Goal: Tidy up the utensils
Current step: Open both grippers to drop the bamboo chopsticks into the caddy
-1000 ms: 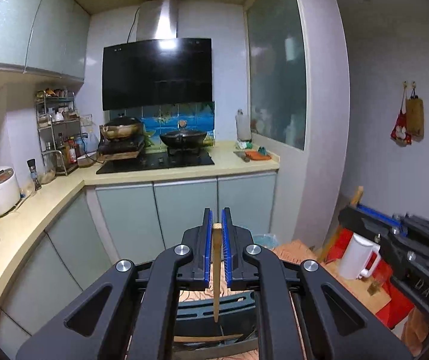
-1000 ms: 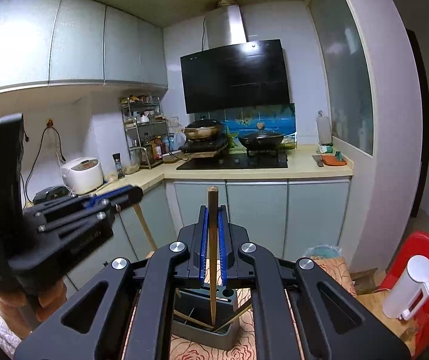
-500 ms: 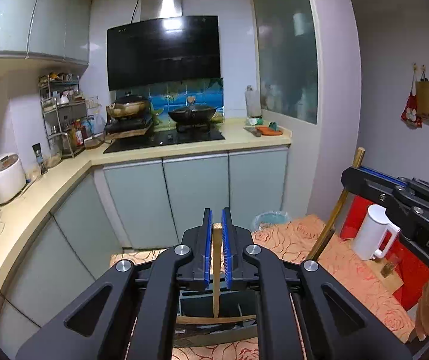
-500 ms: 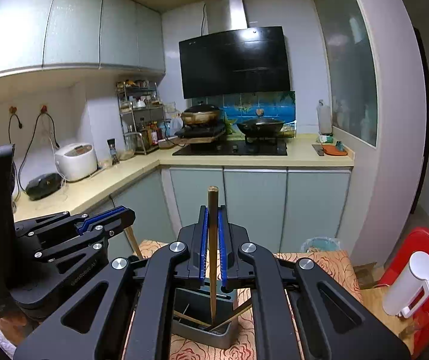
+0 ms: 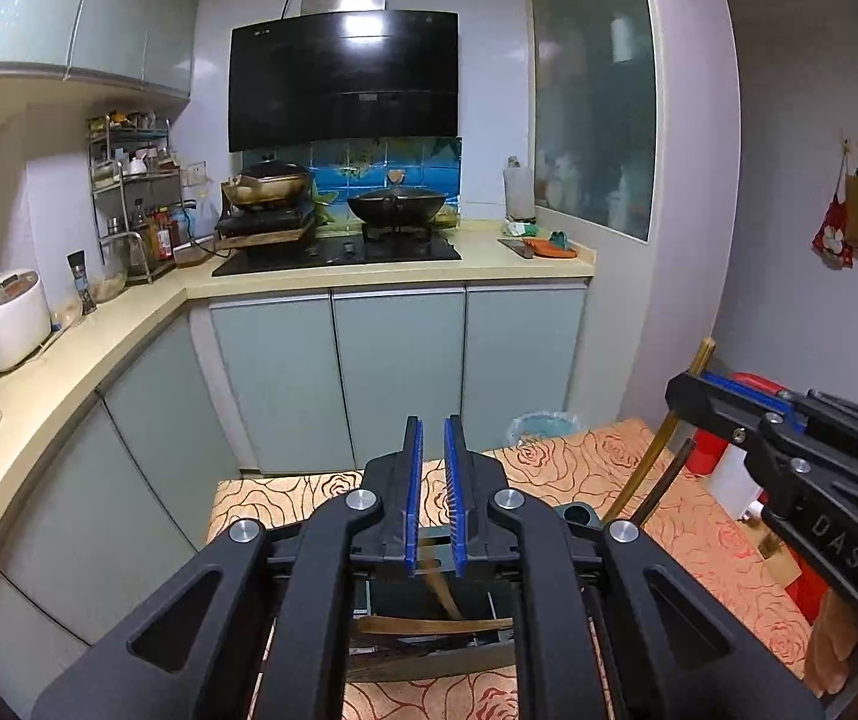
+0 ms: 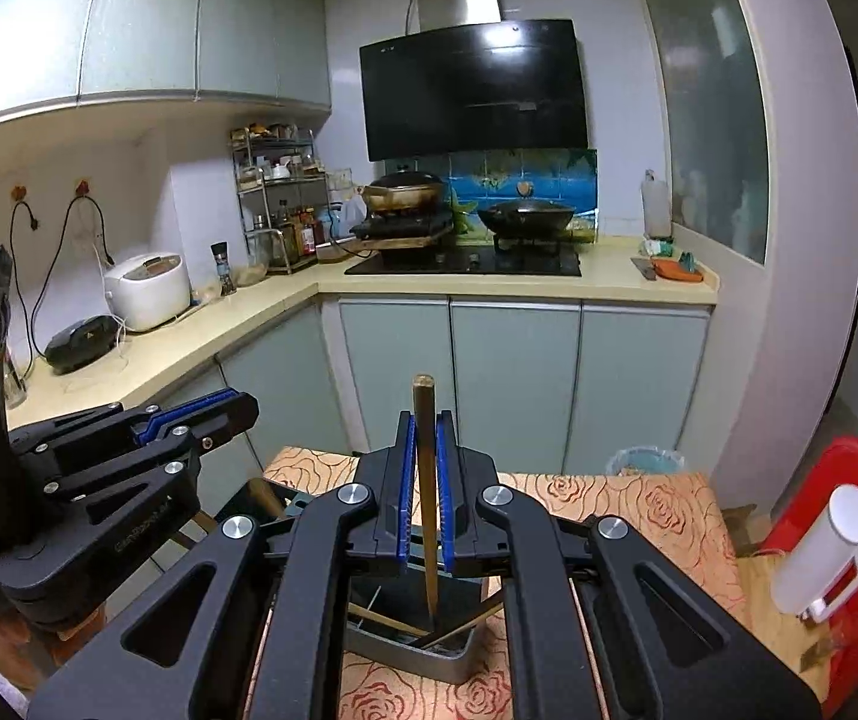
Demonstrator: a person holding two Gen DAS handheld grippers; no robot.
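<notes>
1. Left wrist view: the left gripper point(image 5: 432, 492) has just been opening; its blue pads stand apart with nothing between them, above the grey holder point(image 5: 429, 606).
2. Right wrist view: the right gripper point(image 6: 423, 480) clamps an upright chopstick point(image 6: 426, 480), its tip inside that holder point(image 6: 423, 648) on the rose-patterned cloth point(image 6: 639, 504).
</notes>
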